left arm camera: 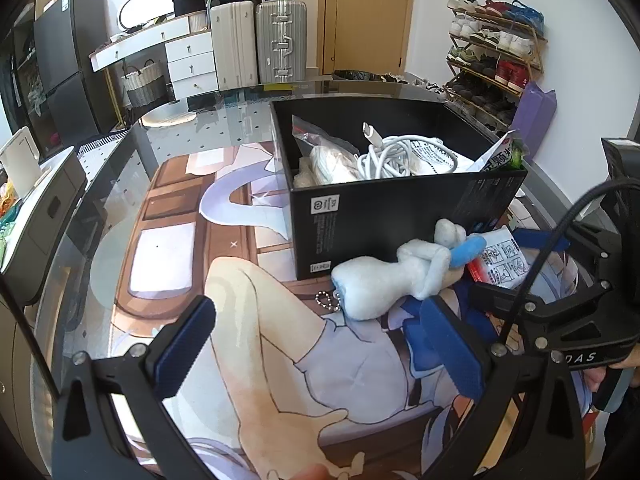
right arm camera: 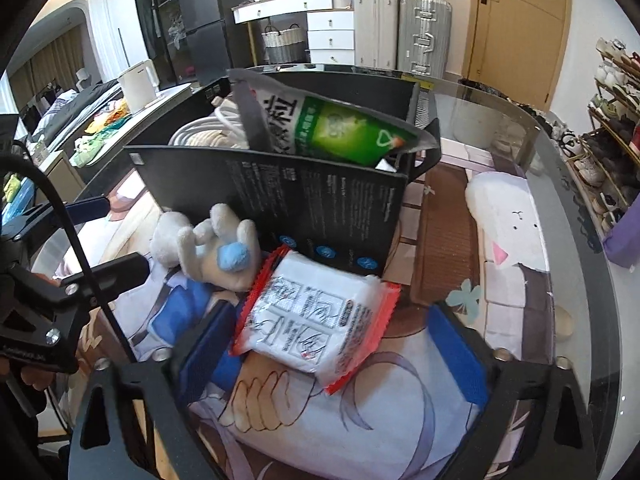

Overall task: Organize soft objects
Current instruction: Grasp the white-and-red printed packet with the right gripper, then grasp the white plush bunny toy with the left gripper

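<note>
The right gripper (right arm camera: 336, 344) stands wide, its blue pads either side of the red-edged white packet (right arm camera: 316, 320) without pressing it. The left gripper (left arm camera: 320, 344) gapes too, the pale plush toy (left arm camera: 392, 280) lying just beyond its fingertips, against the black box (left arm camera: 400, 216).

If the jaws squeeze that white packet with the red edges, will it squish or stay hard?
The white packet would probably squish: its plastic wrap looks puffy and crinkled. It likely feels light and a bit slippery, since the film is shiny. It lies flat on the mat, so it shouldn't roll.
</note>
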Tool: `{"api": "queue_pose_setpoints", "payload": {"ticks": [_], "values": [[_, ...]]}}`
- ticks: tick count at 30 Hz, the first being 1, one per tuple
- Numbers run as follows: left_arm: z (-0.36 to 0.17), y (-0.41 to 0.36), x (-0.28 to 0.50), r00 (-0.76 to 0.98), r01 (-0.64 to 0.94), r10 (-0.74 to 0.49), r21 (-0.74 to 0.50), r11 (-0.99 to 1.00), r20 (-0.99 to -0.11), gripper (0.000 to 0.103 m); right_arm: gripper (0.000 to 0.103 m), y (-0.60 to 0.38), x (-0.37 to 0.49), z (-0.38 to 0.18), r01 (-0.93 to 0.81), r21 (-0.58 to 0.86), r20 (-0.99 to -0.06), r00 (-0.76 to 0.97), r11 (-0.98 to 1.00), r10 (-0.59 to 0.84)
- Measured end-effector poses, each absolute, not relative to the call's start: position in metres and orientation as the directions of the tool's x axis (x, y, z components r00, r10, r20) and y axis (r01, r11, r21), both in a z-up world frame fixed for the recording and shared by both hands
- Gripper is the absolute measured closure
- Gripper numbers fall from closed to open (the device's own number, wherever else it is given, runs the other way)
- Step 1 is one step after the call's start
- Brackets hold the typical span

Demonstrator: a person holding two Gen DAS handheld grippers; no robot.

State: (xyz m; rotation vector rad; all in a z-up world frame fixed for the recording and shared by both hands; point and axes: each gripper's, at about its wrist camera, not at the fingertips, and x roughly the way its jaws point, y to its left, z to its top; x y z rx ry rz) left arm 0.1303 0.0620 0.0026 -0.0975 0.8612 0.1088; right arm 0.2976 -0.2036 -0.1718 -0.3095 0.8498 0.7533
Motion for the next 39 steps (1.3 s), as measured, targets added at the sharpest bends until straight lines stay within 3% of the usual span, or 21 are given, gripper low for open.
{"api": "queue_pose_setpoints", "payload": {"ticks": [3, 12, 26, 33, 39], "values": [[0.002, 0.062, 0.130, 0.646, -0.134, 0.056, -0.041, 0.990, -0.761, 0.000, 0.029, -0.206, 0.293, -0.171, -0.724, 0.031, -0.768, 0.424, 0.689, 0.480], [0.002, 0.061, 0.130, 0.647, -0.132, 0.053, -0.043, 0.990, -0.761, 0.000, 0.048, -0.220, 0.282, -0.168, -0.742, 0.027, -0.744, 0.433, 0.670, 0.509], [0.001, 0.055, 0.131, 0.644, -0.118, 0.014, -0.080, 0.990, -0.765, 0.000, 0.048, -0.258, 0.266, -0.148, -0.719, 0.063, -0.667, 0.485, 0.692, 0.565], [-0.004, 0.050, 0.141, 0.626, -0.113, -0.016, -0.111, 0.987, -0.780, 0.000, 0.048, -0.275, 0.252, -0.137, -0.712, 0.130, -0.580, 0.510, 0.690, 0.635], [-0.009, 0.051, 0.151, 0.608, -0.140, -0.046, -0.164, 0.976, -0.793, 0.000, 0.048, -0.275, 0.249, -0.134, -0.721, 0.131, -0.575, 0.504, 0.680, 0.645]]}}
